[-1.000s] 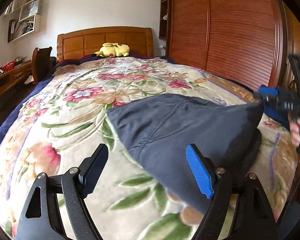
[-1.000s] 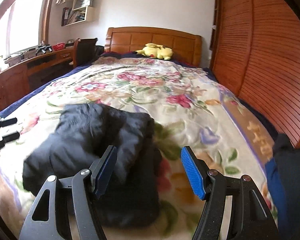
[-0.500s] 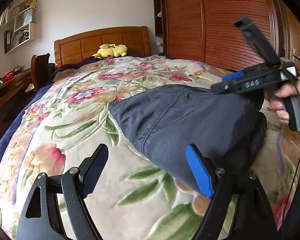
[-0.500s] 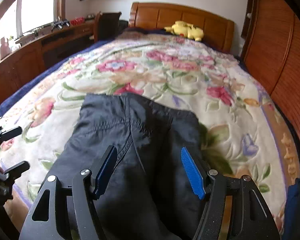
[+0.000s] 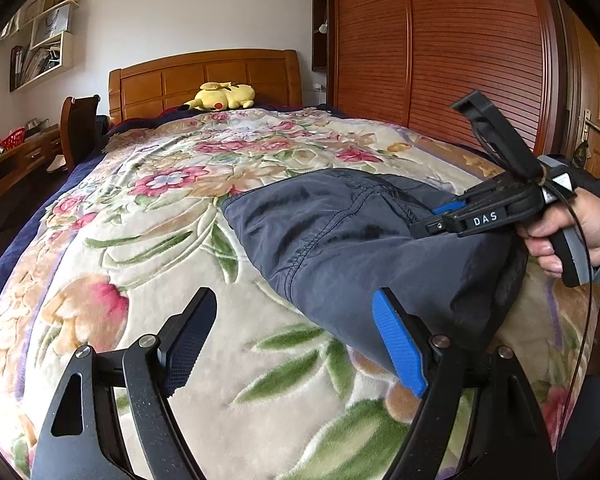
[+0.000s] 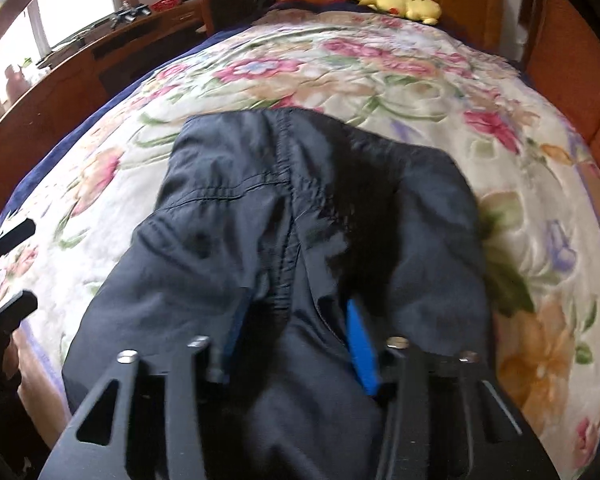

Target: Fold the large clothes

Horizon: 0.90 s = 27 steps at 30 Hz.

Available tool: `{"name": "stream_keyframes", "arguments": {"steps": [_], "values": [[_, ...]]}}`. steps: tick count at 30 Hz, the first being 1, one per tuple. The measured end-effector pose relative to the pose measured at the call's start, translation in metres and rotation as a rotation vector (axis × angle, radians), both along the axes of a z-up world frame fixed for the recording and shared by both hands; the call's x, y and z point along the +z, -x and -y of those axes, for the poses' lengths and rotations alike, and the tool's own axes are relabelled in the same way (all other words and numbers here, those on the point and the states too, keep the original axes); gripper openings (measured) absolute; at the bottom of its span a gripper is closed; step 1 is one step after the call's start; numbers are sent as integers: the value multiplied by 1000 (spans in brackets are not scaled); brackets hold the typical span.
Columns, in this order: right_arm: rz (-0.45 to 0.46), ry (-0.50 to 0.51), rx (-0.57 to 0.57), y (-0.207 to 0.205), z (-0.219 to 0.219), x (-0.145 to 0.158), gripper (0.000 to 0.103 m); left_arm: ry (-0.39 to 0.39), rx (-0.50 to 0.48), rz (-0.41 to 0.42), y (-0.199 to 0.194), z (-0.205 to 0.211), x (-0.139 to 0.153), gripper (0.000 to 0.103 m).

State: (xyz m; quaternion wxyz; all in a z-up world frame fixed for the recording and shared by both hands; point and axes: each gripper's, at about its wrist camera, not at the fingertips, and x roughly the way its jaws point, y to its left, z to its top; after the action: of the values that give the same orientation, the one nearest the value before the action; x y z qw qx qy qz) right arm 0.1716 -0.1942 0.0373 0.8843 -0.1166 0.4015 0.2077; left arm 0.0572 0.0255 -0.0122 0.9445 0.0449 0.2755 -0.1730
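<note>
My right claw (image 6: pixel 292 336) has come down onto the dark garment (image 6: pixel 260 208) lying near me on the flowered bed (image 6: pixel 380 64) and is closing on a bunched ridge of it, ready to lift a fold, while my left claw (image 5: pixel 296 344) hangs open

Right gripper (image 6: pixel 292 336) jaws closing on dark trousers (image 6: pixel 260 208)

Matt navy woven cloth trousers (image 5: pixel 340 240) with stitched seams lie on a plush, sculpted floral blanket (image 5: pixel 148 240); glossy slatted wooden wardrobe (image 5: pixel 440 48), varnished wooden headboard (image 5: pixel 204 76), fuzzy yellow plush toy (image 5: pixel 220 97)
</note>
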Motion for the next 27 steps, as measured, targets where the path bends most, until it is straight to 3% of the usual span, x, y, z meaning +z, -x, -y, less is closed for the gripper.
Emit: {"name": "stream_keyframes", "arguments": {"steps": [1,4,10,14,20,24,27], "values": [[14,15,11,2,-1,1,15,-1,0,0,0,0,0,81],[106,79,21,15,-6,9,7,-5,1,-7,0,-1,0,81],[242,101,-5,43,8,37,4,3,4,-15,2,-6,-2,81],[325,125,-87,61,36,49,4,7,3,-17,3,-6,-2,81],[238,70,-204,58,84,18,3,3,-3,-18,6,-4,-2,81],[181,43,-206,48,81,-6,4,-3,-9,-14,9,0,-2,81],[202,22,-216,51,76,-6,7,-9,-13,-2,13,4,0,81]]}}
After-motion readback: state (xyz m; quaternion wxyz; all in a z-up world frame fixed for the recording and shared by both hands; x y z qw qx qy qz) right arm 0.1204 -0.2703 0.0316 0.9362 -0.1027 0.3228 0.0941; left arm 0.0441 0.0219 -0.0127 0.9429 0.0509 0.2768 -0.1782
